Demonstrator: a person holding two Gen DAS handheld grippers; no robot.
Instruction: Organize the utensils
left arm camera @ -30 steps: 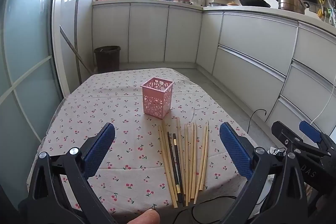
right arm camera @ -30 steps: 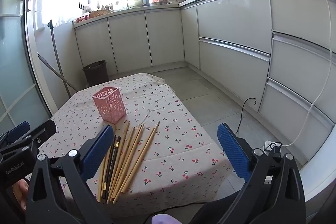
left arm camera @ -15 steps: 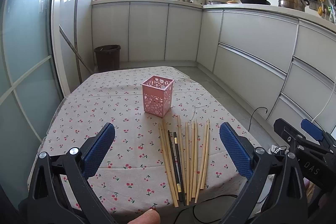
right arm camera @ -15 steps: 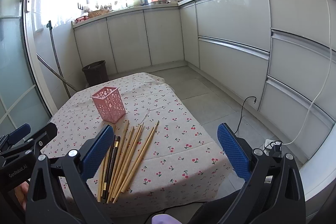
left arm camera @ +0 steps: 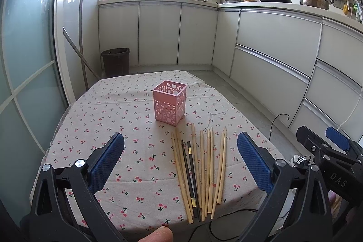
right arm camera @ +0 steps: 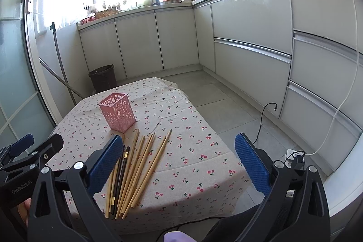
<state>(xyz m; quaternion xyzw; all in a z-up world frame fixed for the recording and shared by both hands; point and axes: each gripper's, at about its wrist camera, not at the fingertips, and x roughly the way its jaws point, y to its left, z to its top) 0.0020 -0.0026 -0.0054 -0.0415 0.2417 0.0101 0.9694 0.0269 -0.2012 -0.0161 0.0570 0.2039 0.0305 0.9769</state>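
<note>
Several wooden chopsticks and two black ones lie side by side near the front edge of the table, which has a cherry-print cloth. A pink perforated holder stands upright behind them, with nothing visible in it. My left gripper is open and empty above the table's front edge, over the chopsticks. My right gripper is open and empty to the right of the chopsticks, with the holder further back on the left. Each gripper shows at the edge of the other's view.
White kitchen cabinets run along the back and right. A dark bin and a mop handle stand beyond the table's far left. Cables lie on the tiled floor right of the table.
Both grippers stay open and almost still; the view has shifted very slightly. Chopsticks and holder have not moved.
</note>
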